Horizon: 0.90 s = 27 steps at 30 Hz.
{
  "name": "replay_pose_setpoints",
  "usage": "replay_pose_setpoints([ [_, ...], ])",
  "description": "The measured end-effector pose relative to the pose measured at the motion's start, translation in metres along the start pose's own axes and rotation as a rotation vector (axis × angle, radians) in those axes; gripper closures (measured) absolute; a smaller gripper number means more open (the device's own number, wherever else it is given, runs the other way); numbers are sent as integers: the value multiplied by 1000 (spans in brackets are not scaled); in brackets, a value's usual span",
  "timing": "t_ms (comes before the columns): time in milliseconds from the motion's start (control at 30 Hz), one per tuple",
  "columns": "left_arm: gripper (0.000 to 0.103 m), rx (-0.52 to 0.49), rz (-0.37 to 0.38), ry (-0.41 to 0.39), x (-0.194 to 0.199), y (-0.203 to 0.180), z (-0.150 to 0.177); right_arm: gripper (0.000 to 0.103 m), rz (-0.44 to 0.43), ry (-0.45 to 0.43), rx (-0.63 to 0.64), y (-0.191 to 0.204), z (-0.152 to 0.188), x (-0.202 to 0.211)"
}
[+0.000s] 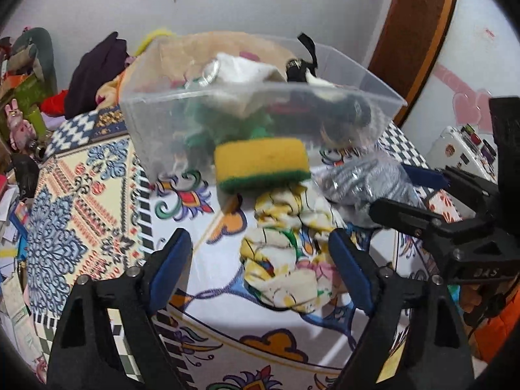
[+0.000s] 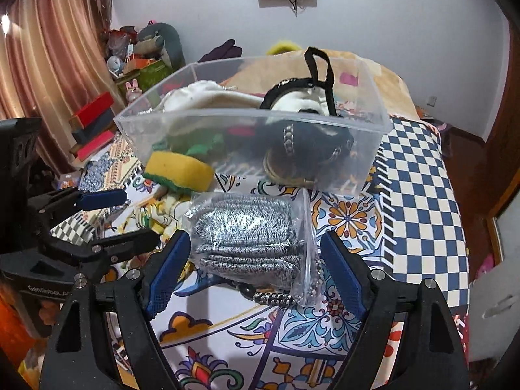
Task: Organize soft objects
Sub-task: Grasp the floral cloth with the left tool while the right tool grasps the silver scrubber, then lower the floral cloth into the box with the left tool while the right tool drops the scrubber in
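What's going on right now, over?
Left tool and right tool open, empty. Sponge, cloth, bagged grey item outside bin. Nothing blocking.

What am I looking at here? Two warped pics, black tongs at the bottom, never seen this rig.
There is no robot. A person holds one two-finger tool in each hand, and each tool carries a wide-angle camera looking forward along its fingers, which explains the warping.

In the left-hand picture, the left tongs are open over a crumpled printed cloth. In the right-hand picture, the right tongs are open around a clear bag of grey knit fabric. Neither holds anything. Each tool also shows at the edge of the other's picture.

Everything lies on a patterned bedspread. Behind sits a clear plastic box already holding soft things, with a yellow and green sponge just outside its front wall.
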<state>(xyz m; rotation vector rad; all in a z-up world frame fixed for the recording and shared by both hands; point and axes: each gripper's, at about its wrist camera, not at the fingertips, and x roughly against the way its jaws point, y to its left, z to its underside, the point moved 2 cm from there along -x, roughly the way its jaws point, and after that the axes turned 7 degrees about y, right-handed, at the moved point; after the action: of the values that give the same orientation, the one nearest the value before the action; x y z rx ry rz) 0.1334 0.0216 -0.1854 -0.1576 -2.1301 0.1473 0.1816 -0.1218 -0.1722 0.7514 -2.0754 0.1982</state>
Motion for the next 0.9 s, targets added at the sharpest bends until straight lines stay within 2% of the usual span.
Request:
replay_pose_setpoints([
  [100, 25, -26, -22, -9, -2, -4, 4, 31, -18, 14, 5, 3, 2, -4],
  [233, 39, -37, -26, -27, -3, -8, 7, 45, -17, 7, 17, 5, 2, -3],
  [300, 44, -38, -22, -34, -3, -9, 8, 48, -28, 8, 8, 3, 2, -3],
  [467, 72, -22, -10, -40, 6, -3, 14, 61, -37, -3, -5, -1, 4, 1],
  [533, 77, -18, -12, -29, 8, -1, 15, 65, -40, -10, -5, -2, 6, 5],
  [733, 85, -31, -23, -38, 21, -2, 20, 67, -41, -38, 2, -2, 5, 19],
  [900, 86, -43, -18, -92, 46, -8, 21, 67, -35, -77, 10, -1, 3, 35],
])
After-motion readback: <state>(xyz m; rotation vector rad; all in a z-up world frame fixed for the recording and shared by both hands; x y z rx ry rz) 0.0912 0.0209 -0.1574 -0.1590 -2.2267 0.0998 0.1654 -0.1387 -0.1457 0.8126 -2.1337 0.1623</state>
